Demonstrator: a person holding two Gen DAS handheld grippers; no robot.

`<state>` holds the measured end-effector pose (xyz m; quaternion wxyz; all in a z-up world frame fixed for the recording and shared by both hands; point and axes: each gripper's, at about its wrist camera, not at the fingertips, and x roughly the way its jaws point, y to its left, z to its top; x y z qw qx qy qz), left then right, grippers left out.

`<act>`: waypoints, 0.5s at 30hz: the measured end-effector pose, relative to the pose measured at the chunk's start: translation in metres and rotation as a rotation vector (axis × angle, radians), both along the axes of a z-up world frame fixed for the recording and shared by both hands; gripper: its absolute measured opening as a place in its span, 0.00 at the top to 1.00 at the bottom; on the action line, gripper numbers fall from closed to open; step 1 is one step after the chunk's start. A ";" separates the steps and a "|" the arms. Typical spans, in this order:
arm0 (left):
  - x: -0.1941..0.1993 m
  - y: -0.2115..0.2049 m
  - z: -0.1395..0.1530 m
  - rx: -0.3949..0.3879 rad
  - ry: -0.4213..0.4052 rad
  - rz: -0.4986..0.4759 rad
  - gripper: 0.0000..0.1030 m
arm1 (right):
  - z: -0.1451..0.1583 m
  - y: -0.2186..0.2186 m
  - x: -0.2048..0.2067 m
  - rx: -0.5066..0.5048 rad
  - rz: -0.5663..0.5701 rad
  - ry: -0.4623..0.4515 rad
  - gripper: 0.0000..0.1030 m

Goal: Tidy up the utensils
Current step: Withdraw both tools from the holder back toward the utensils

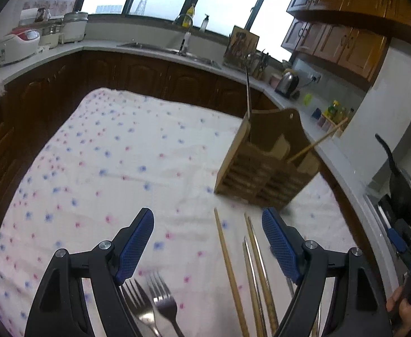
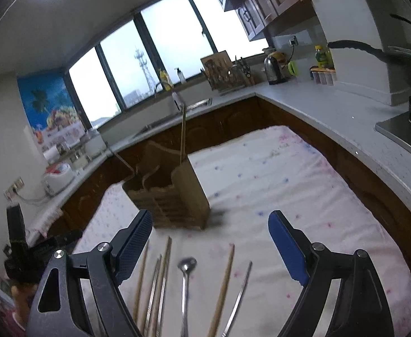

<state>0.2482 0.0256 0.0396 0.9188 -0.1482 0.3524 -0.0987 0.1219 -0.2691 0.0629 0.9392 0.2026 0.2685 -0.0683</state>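
Both grippers, left (image 1: 208, 241) and right (image 2: 211, 248), hover with fingers wide and empty; crowded chopsticks (image 2: 222, 286) risk a double pickup.

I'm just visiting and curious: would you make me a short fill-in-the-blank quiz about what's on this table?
1. The wooden holder stands on a ____ tablecloth.
2. Near the left hand-held gripper lie two metal ____.
3. Between the wooden chopsticks in the right view lies one metal ____.
4. Both hand-held grippers, right one included, are ____ and hold nothing.

Missing words: flowered; forks; spoon; open
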 end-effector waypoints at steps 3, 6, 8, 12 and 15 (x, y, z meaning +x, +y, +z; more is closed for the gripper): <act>-0.001 -0.003 -0.002 0.015 0.026 0.000 0.23 | -0.013 0.008 0.003 -0.038 0.024 0.047 0.16; -0.001 -0.007 -0.004 0.028 0.056 -0.007 0.23 | -0.025 0.012 0.004 -0.030 0.050 0.077 0.16; 0.002 -0.010 -0.005 0.036 0.066 -0.012 0.23 | -0.032 0.014 0.009 -0.022 0.061 0.099 0.16; 0.006 -0.015 -0.006 0.048 0.087 -0.023 0.23 | -0.042 0.018 0.016 -0.014 0.077 0.127 0.17; 0.013 -0.018 -0.010 0.059 0.103 -0.028 0.24 | -0.047 0.020 0.021 -0.014 0.081 0.143 0.17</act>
